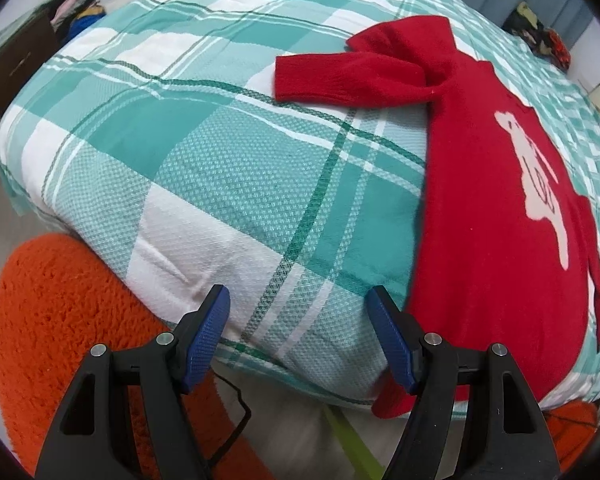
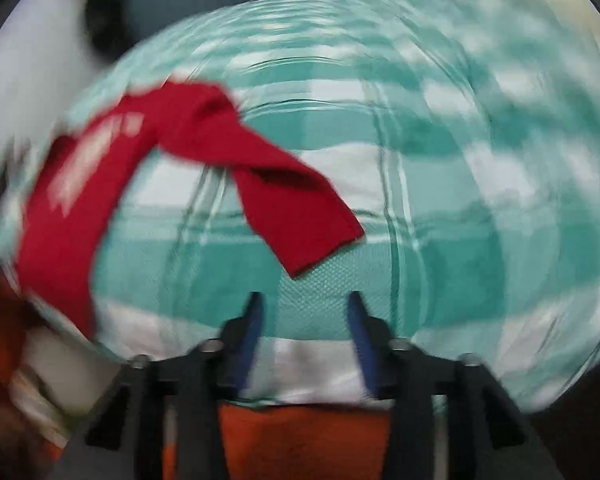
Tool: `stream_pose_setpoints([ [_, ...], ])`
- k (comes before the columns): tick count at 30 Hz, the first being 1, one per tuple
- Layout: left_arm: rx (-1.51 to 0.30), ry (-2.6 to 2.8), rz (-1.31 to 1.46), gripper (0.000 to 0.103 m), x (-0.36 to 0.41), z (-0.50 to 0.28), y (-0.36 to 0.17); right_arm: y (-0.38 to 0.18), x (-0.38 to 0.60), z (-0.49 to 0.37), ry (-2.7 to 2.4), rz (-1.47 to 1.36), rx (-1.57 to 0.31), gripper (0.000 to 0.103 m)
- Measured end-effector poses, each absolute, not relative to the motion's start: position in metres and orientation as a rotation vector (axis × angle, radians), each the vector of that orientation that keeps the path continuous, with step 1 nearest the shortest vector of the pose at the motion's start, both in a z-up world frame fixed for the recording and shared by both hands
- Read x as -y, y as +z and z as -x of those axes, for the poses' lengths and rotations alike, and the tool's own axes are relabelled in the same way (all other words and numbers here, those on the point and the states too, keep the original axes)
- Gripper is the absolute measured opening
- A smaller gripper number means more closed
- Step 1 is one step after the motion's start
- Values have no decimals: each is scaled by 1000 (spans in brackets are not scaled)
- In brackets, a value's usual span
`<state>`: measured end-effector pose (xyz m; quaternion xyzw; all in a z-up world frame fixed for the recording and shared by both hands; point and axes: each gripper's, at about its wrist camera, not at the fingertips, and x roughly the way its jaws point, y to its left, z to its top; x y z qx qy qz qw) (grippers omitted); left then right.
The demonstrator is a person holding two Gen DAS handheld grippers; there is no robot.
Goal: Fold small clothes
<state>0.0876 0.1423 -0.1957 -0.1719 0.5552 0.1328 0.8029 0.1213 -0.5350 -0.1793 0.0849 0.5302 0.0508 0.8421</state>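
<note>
Red sweater with pale animal motif, flat near the checked bed's right edge, sleeve outspread; left gripper and, seemingly through blur, right gripper wide apart, empty.

light: soft, even, bright, no glare | shadows: faint, under the red sweater sleeve | left wrist view: sharp, weave of the checked bedspread crisp | right wrist view: heavy swirling motion blur, sweater and bedspread smeared | edges: strong fisheye bulge, dark corners in both

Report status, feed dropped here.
Left gripper open, empty. Right gripper open, empty, view blurred. Red sweater spread unfolded on plaid bed. Nothing blocking.
</note>
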Motion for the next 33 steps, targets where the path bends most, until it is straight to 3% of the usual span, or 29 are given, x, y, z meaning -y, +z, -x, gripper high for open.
stream_pose_setpoints([
  [2,-1191,291,354,74,-140,-89,-196,-186,554,-133,96,-455,-1114,50],
  [6,-1191,295,346,74,-140,-89,-196,-212,561,-160,21,-590,-1143,49],
  [8,-1194,295,363,75,-143,-87,-197,-226,557,-181,14,-604,-1184,19],
  [9,-1194,298,375,75,-146,-86,-197,-222,551,-188,13,-550,-1179,4],
  [11,-1193,304,398,75,-151,-82,-197,-192,533,-195,14,-367,-1105,4],
  [15,-1195,313,408,75,-153,-82,-199,-100,481,-161,118,120,-762,4],
  [18,-1198,318,389,75,-150,-86,-200,-100,453,-131,184,460,-705,8],
  [20,-1199,320,381,75,-148,-88,-200,-132,458,-123,215,546,-828,32],
  [21,-1198,319,380,75,-147,-88,-199,-157,471,-122,202,555,-945,51],
  [24,-1197,312,387,75,-149,-88,-200,-182,517,-114,116,427,-1093,53],
  [27,-1200,320,388,77,-150,-90,-201,-166,559,-109,20,157,-1079,53],
  [33,-1196,334,365,77,-144,-95,-200,-193,610,-135,56,-837,-1152,53],
])
